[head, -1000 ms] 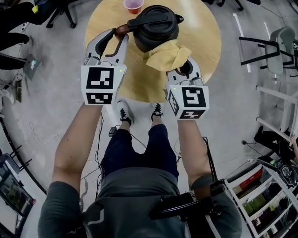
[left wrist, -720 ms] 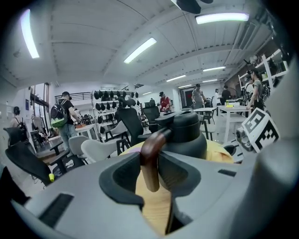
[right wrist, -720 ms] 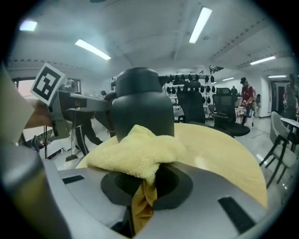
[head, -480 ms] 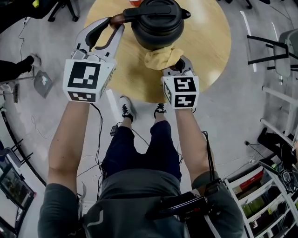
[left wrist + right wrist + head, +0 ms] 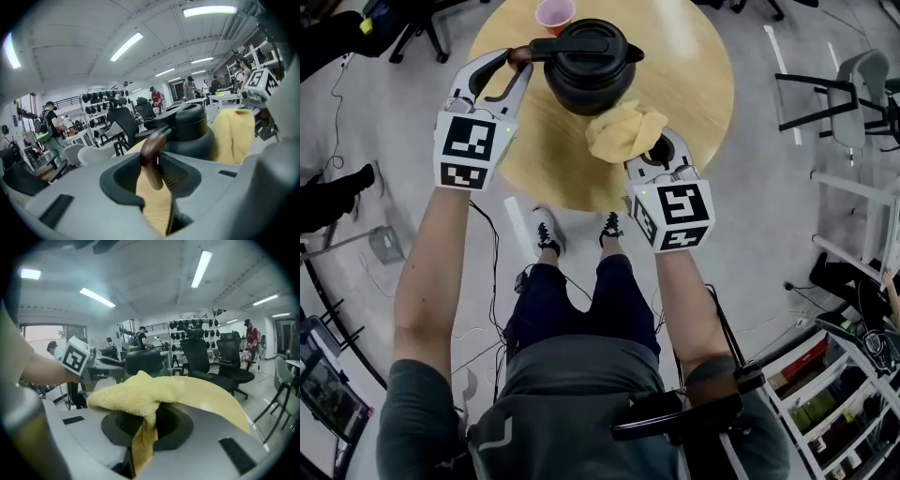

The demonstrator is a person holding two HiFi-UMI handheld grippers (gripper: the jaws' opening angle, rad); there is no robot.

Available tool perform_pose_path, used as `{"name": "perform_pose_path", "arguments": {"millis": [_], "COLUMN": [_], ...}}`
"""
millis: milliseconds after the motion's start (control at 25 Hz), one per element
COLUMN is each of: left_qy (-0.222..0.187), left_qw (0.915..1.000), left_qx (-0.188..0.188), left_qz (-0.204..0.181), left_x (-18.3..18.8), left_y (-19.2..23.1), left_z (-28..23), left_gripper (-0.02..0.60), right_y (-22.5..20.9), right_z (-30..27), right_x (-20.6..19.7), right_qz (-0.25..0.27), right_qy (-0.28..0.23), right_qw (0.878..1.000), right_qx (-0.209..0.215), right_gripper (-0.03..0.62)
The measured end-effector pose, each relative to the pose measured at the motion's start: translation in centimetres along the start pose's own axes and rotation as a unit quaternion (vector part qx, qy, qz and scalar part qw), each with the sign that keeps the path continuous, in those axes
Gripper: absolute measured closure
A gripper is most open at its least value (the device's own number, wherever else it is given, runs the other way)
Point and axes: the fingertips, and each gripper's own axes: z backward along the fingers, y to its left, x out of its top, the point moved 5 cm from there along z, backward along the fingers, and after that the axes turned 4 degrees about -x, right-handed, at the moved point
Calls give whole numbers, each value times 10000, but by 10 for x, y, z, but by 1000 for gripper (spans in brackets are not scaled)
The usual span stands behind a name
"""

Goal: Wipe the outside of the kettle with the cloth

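A black kettle (image 5: 584, 67) with a dark brown handle (image 5: 519, 54) stands on the round wooden table (image 5: 694, 66). My left gripper (image 5: 512, 66) is shut on that handle (image 5: 151, 157), at the kettle's left. My right gripper (image 5: 658, 148) is shut on a yellow cloth (image 5: 622, 131), which bunches up over the jaws just in front of and to the right of the kettle. The cloth (image 5: 149, 394) sits a little apart from the kettle's (image 5: 143, 363) wall. In the left gripper view the cloth (image 5: 234, 136) shows beside the kettle body (image 5: 192, 133).
A pink cup (image 5: 553, 14) stands on the table behind the kettle. Office chairs (image 5: 839, 94) stand around the table on the grey floor. Shelving (image 5: 834, 394) is at the lower right. My feet (image 5: 577, 230) are under the table's near edge.
The right gripper has drawn the cloth back from the kettle's front to its near right side. The left gripper holds the handle throughout and has rolled slightly.
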Motion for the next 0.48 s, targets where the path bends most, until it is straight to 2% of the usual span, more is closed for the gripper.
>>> {"name": "perform_pose_path", "arguments": {"millis": [280,480], "left_qy": [120,-48], "left_qw": [9999,9992], "left_qx": [-79,-193], "left_qz": [63,353], "left_x": [0,0], "left_y": [4,7], "left_z": [-9,-11], "left_gripper": [460,457], "right_y": [-1,-6], "right_z": [-9,-21], "right_x": [54,39], "right_qz": [338,379], "right_qy": [-328,86], "right_qw": [9989,9992], "right_qx": [2,-85], "right_gripper": [531,532]}}
